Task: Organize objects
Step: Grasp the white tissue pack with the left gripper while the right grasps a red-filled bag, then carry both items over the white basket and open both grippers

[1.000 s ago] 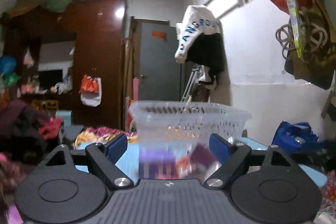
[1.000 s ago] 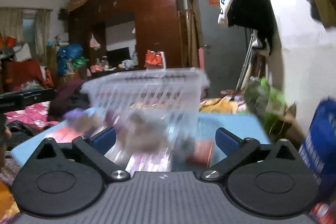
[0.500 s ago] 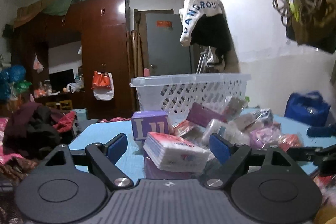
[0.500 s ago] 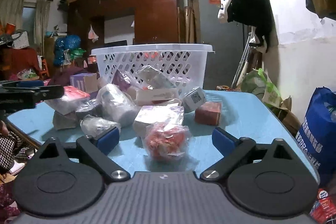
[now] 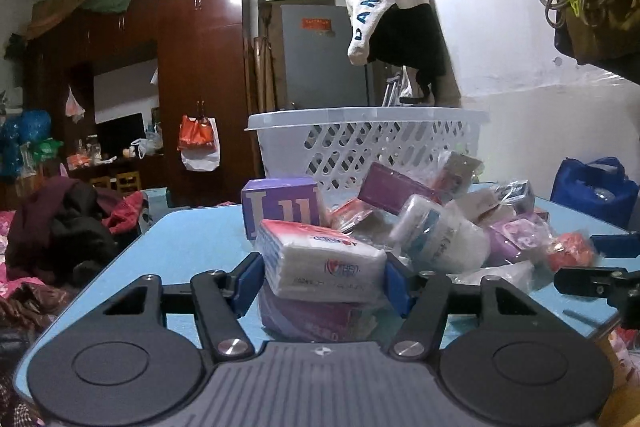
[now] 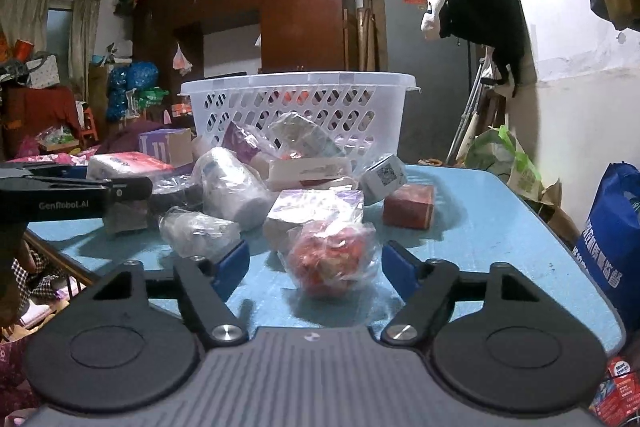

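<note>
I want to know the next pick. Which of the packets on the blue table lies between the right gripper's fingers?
The red packet in clear wrap, at the near edge of the heap. It sits between the open fingers of the right gripper; the other packets lie further back.

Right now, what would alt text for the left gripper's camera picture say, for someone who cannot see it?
The left gripper has its two blue fingers on either side of a white tissue pack lying on a purple packet on a blue table. Behind it lies a heap of wrapped packets before a white plastic basket.
</note>
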`<control>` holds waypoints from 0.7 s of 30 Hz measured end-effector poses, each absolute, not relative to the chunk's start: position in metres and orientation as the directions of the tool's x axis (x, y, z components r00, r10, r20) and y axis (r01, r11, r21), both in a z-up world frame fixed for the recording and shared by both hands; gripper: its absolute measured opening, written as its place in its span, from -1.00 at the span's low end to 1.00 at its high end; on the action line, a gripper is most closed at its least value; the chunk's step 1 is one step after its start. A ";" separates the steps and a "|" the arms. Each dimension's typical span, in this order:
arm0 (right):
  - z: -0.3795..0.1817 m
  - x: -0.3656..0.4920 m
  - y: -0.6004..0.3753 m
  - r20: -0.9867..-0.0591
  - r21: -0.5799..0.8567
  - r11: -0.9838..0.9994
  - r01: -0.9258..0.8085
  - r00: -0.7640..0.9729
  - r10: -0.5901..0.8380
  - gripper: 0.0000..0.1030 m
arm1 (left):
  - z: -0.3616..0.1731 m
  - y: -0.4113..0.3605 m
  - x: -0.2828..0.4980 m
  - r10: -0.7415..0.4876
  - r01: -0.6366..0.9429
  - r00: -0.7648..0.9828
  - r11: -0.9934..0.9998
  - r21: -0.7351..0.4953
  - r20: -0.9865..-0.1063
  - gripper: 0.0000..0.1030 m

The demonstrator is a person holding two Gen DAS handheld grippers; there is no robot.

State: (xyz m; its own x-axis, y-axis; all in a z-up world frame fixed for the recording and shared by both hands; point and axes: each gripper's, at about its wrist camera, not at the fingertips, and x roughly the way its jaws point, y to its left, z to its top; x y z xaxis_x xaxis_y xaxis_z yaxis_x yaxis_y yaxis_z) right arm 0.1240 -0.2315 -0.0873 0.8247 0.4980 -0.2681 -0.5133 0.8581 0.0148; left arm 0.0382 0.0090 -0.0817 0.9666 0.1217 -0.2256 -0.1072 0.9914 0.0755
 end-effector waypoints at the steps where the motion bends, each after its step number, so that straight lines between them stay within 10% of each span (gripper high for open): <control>1: -0.087 0.124 -0.232 -0.271 0.017 0.858 -0.514 0.823 0.499 0.33 | -0.082 0.009 0.037 0.120 -0.107 0.968 0.992 0.072 -0.219 0.26; 4: -0.086 0.123 -0.234 -0.267 0.021 0.858 -0.514 0.824 0.500 -0.02 | -0.082 0.011 0.031 0.116 -0.104 0.974 0.992 0.067 -0.195 0.25; 21: -0.002 0.169 -0.233 -0.135 0.085 0.788 -0.610 0.777 0.615 -0.06 | -0.009 0.036 0.053 -0.014 0.013 0.998 1.000 -0.021 -0.054 0.25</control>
